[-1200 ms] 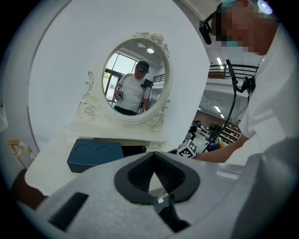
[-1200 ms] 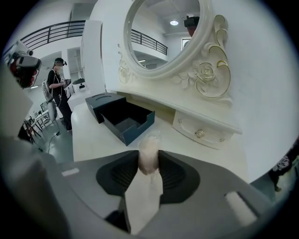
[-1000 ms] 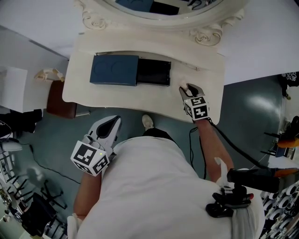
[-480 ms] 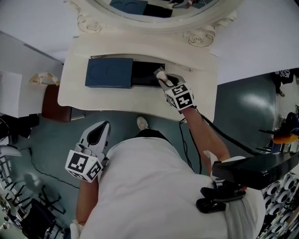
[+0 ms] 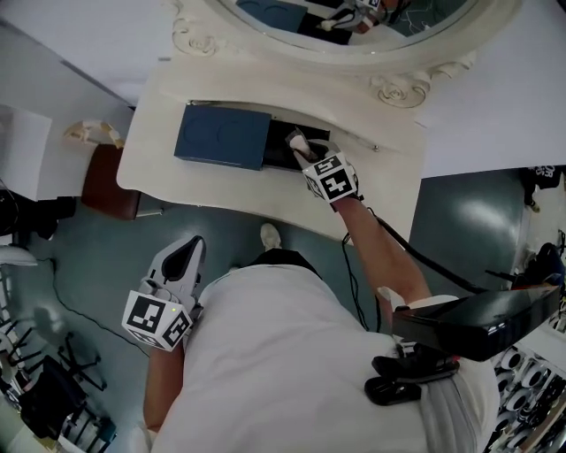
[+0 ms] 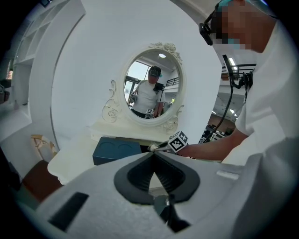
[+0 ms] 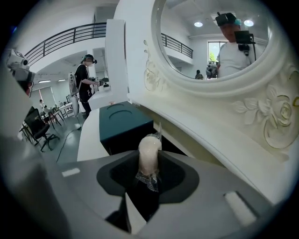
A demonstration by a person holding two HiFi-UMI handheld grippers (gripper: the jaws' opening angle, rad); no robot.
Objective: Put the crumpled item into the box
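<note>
My right gripper point(image 5: 298, 144) is shut on the crumpled item point(image 5: 294, 138), a pale lump in clear wrap point(image 7: 149, 150), and holds it over the open black box point(image 5: 281, 159) on the white vanity table point(image 5: 371, 190). The box's dark blue lid part point(image 5: 222, 137) lies to the left of the opening. In the right gripper view the blue lid point(image 7: 124, 122) sits just ahead of the item. My left gripper point(image 5: 188, 251) hangs low beside the person's body, off the table, its tips point(image 6: 153, 155) touching with nothing between them.
An ornate oval mirror point(image 5: 354, 22) rises behind the box against the white wall. A brown stool point(image 5: 110, 184) and a pale object point(image 5: 93, 135) stand left of the table. A black cable point(image 5: 416, 257) trails from the right arm over the grey floor.
The right gripper has carried the crumpled item from the table's right front edge leftward and back, to above the open box. The left gripper has stayed low by the body.
</note>
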